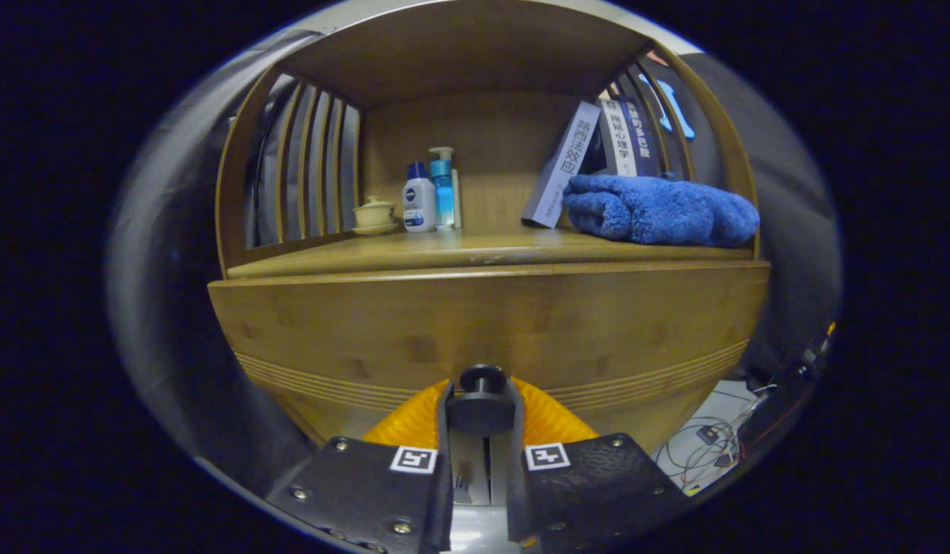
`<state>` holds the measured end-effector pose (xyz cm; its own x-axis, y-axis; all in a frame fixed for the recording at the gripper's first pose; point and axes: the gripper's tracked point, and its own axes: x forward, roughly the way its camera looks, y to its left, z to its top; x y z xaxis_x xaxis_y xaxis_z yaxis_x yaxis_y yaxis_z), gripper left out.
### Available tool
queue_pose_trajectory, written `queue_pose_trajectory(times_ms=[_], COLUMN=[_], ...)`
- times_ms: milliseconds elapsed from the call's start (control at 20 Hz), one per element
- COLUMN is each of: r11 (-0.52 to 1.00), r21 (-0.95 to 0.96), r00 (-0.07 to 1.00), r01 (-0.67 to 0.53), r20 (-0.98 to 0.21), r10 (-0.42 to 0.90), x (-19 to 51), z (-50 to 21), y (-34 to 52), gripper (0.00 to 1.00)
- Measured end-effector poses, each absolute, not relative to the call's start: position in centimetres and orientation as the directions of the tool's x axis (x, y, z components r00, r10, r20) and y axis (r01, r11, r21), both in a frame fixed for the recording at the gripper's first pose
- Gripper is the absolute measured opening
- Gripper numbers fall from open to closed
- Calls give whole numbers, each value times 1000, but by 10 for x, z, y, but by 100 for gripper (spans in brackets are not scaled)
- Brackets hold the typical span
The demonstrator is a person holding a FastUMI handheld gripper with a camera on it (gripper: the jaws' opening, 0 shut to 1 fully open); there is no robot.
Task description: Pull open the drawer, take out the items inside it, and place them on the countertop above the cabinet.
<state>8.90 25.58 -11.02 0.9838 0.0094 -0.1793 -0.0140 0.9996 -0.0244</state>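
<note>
The gripper [481, 408] has both fingers [442, 431] pressed in on the dark round knob [482, 396] of the drawer [482, 331], the knob sitting right between their tips and the wooden front just ahead. Beyond the fingers, above the drawer, lies the countertop [459, 250]; far back to the left stand a small lidded cup [374, 213] and two bottles [428, 194]. Off to the right, a folded blue towel [663, 209] rests against leaning books [598, 150].
</note>
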Motion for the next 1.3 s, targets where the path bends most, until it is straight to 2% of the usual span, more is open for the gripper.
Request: queue_pose_trajectory(times_ms=[650,1050,1250,1300], r11=[1000,1000,1000,1000], r21=[-1,10,17,19], r00=[985,989,984,980], r01=[5,14,15,18], r20=[-174,-149,-180,-201], r10=[-5,-13,-12,-14], x=[-31,-60,-66,-65], z=[-112,-116,-128,-130], y=[262,263,263,262], gripper=[27,27,27,36])
